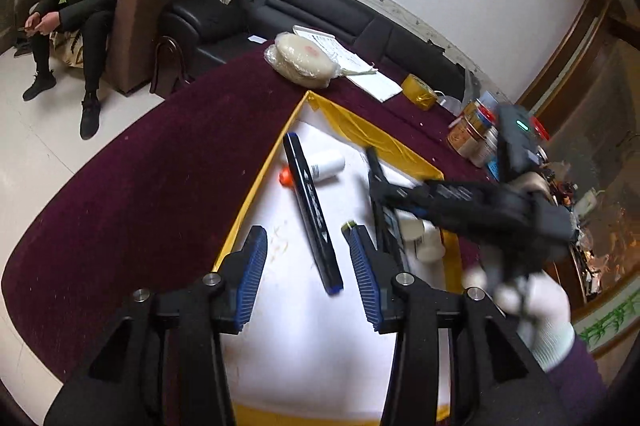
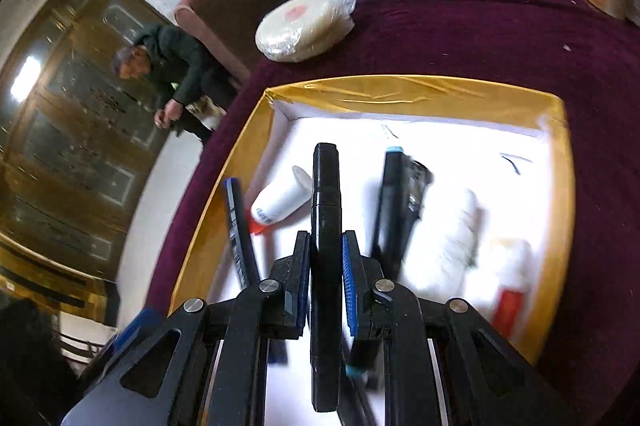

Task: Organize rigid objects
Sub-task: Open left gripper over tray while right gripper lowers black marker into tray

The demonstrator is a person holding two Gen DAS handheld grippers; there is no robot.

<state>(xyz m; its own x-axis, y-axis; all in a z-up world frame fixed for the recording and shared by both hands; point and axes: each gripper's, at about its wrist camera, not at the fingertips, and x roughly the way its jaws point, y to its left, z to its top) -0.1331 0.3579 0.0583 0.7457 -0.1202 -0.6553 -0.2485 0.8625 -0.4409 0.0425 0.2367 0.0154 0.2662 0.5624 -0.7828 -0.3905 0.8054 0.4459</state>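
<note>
Your right gripper (image 2: 326, 258) has its jaws closed on a black marker (image 2: 326, 210), clamped near mid-length with the body running forward between the pads, held above the white, yellow-taped mat (image 2: 420, 92) on the worktop. Your left gripper (image 1: 308, 266) hangs with its jaws open and empty over the mat's near edge, just above a black bar with a blue end (image 1: 314, 210).

Watch the load: a long marker pinched at one spot could pivot if it brushes anything as you lower it. Below it the mat is crowded, with a second black pen with a light-blue tip (image 2: 394, 202), a white bottle with an orange cap (image 2: 280, 202) and a white roll (image 2: 456, 246) lying close together. Setting down carelessly could knock the bottle rolling toward the mat's left edge. The right gripper looks blurred in the left wrist view, so slow down.
</note>
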